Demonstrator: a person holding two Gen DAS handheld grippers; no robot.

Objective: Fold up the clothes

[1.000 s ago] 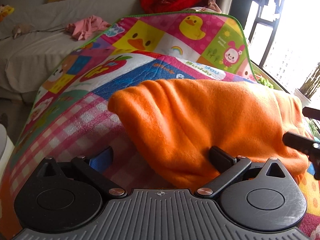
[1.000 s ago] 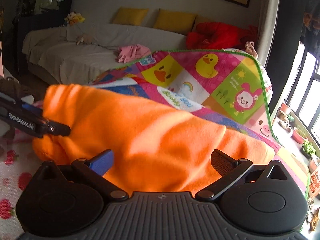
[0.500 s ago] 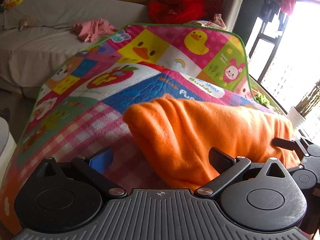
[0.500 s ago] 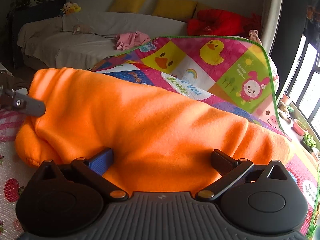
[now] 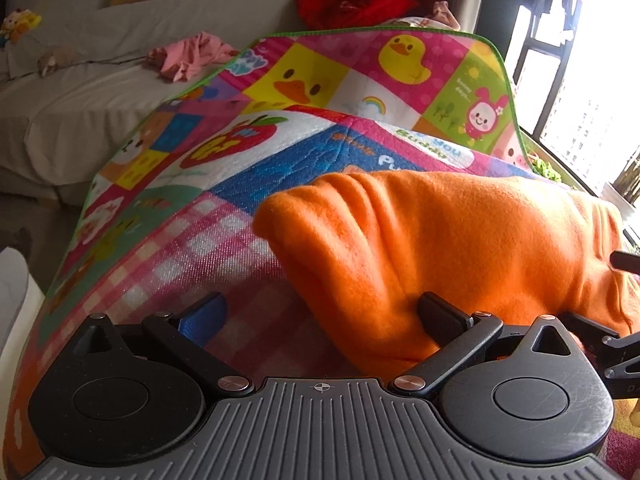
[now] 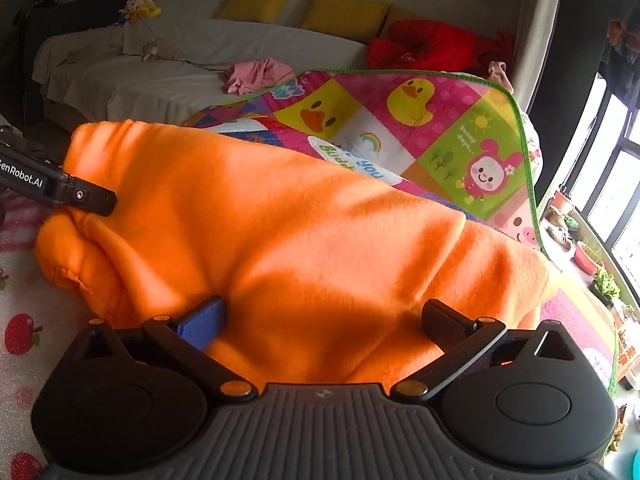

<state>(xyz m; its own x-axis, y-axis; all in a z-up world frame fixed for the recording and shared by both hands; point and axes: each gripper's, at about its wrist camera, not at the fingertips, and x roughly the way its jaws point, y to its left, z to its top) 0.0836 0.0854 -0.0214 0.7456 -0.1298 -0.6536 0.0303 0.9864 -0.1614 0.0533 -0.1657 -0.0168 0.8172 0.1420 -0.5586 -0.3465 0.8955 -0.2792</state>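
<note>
The near edge of the orange fleece garment runs down behind both tool bodies, so where it ends is hidden in both wrist views. What carries the colourful play mat under it cannot be made out; the mat's far end stands up against the sofa.

The left tongs are spread wide, released. The blue left finger stands over bare checked mat, apart from the cloth. The black right finger touches the garment's near fold, which bulges into the gap between the fingers. In the right wrist view, one left finger lies against the garment's far left corner.

The right tongs are also spread wide, gripping nothing. The garment fills the whole gap between them and both fingers press against it; whether cloth lies under the pads cannot be told. In the left wrist view part of the right tool shows, cut off at the right edge.

The garment lies bunched across the mat, straight ahead of both tongs.
</note>
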